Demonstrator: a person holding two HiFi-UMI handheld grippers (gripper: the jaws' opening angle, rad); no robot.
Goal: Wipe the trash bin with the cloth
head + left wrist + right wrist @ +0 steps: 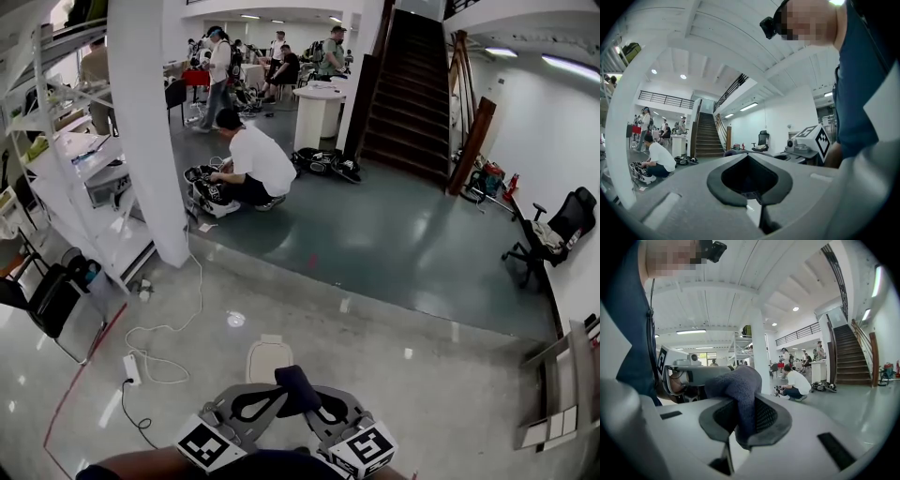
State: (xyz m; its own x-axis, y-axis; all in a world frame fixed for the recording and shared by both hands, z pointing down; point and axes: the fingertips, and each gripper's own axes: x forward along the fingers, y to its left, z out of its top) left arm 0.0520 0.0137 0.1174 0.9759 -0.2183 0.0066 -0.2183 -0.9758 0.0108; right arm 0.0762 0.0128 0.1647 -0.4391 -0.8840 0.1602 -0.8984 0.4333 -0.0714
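Left gripper [748, 161] closed tight, nothing in it. Right gripper [740, 427] clamped on the cloth [738, 390], loose end flopping over one jaw. Trash bin [269, 357] sits on the floor just beyond both, untouched. Risks I see: the unbraced bin may skate or tip on the glossy floor, and the cloth may drag out. Count: two grippers, one cloth, one bin.
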